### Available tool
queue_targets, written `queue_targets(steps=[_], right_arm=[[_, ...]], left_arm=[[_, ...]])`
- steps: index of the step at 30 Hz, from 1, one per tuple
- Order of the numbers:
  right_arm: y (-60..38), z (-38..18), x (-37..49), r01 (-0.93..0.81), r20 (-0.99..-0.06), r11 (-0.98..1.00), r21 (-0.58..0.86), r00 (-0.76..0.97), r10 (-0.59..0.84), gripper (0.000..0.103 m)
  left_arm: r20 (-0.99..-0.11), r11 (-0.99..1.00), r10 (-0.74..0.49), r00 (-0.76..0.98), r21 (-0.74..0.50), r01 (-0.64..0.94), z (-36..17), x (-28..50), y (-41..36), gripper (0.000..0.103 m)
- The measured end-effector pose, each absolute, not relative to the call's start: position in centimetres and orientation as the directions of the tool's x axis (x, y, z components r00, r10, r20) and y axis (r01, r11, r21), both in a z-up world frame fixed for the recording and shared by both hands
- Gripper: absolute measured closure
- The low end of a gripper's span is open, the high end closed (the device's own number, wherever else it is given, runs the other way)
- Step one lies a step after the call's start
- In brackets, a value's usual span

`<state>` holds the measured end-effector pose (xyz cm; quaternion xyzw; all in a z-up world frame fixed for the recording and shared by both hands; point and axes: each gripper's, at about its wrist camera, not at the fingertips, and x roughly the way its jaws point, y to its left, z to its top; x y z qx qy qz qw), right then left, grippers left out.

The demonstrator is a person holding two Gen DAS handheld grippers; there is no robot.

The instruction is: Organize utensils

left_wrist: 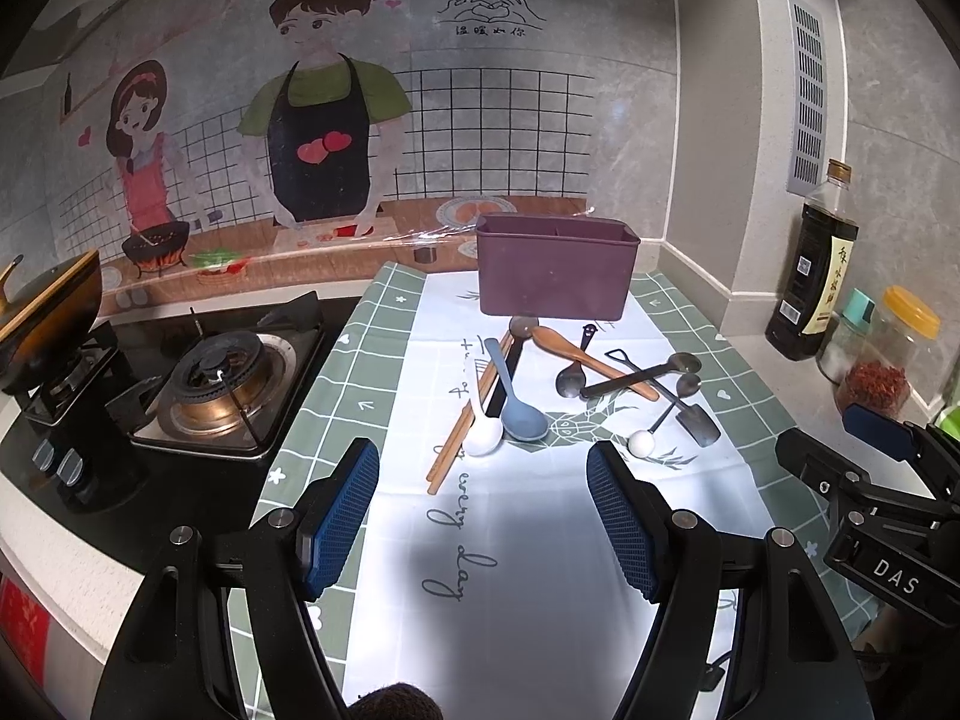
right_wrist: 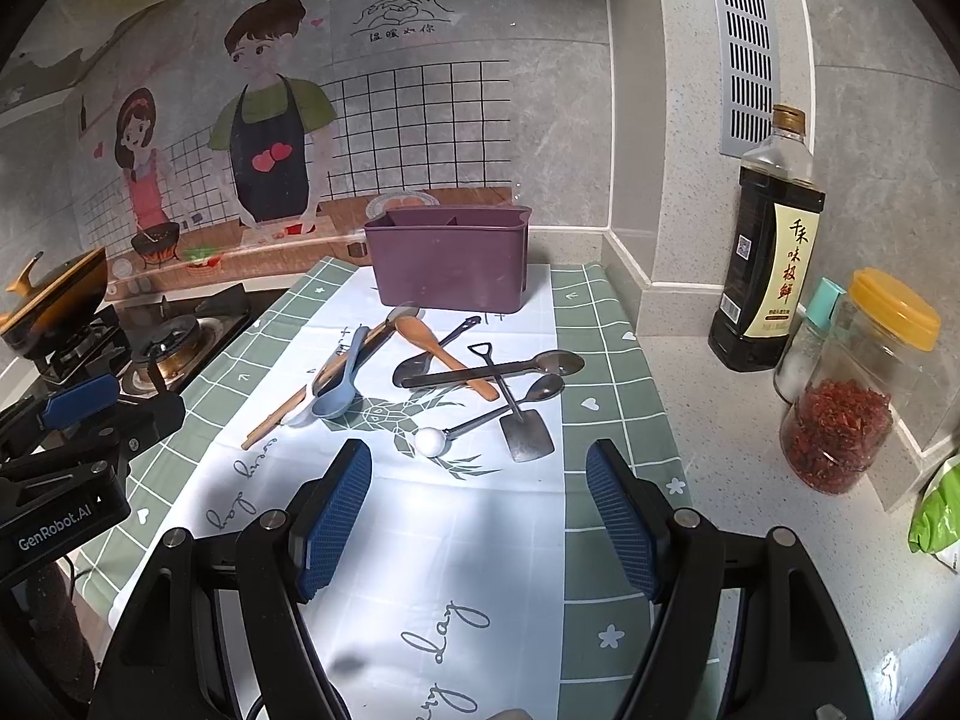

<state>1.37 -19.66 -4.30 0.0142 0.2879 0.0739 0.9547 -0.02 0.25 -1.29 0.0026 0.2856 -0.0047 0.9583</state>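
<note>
Several utensils are lying in a loose heap on the cloth [left_wrist: 540,570], in its far half, just in front of the purple holder [left_wrist: 555,273]. A blue spoon [left_wrist: 516,405] and a white spoon [left_wrist: 483,435] are resting side by side at the heap's left, with a pair of chopsticks [left_wrist: 465,429] lying slantwise beside them. A wooden spoon [left_wrist: 585,357] is crossing the middle, touching a dark metal spoon [left_wrist: 573,372] and a long metal spoon [left_wrist: 648,372]. A small shovel-shaped scoop [left_wrist: 696,420] and a white ball-ended spoon [left_wrist: 642,441] are lying at the right of the heap, nearest the cloth's right edge.

The holder is standing upright at the far edge of the cloth, against the wall sticker [left_wrist: 288,138], with a divider showing inside it in the right wrist view.

The left gripper [left_wrist: 483,501] is hovering over the near part of the cloth with its fingers spread wide and nothing between them. The right gripper [right_wrist: 480,501] is hovering beside it, equally wide apart and empty.

A gas stove [left_wrist: 216,390] is sitting off the cloth's left edge, with a wok [left_wrist: 48,312] on its far burner. A sauce bottle [right_wrist: 765,264] and a yellow-lidded jar [right_wrist: 858,396] are standing on the counter [right_wrist: 738,450] to the right.
</note>
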Motion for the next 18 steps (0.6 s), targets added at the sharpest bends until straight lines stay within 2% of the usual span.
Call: queue_targets(steps=[18], right_arm=[[-19.88, -4.37, 1.91, -0.126, -0.549, 0.99, 0.069, 0.823, 0.143, 0.031]], left_arm=[[-0.55, 1.0, -0.004, 0.835, 0.004, 0.008, -1.77, 0.02, 0.09, 0.031]])
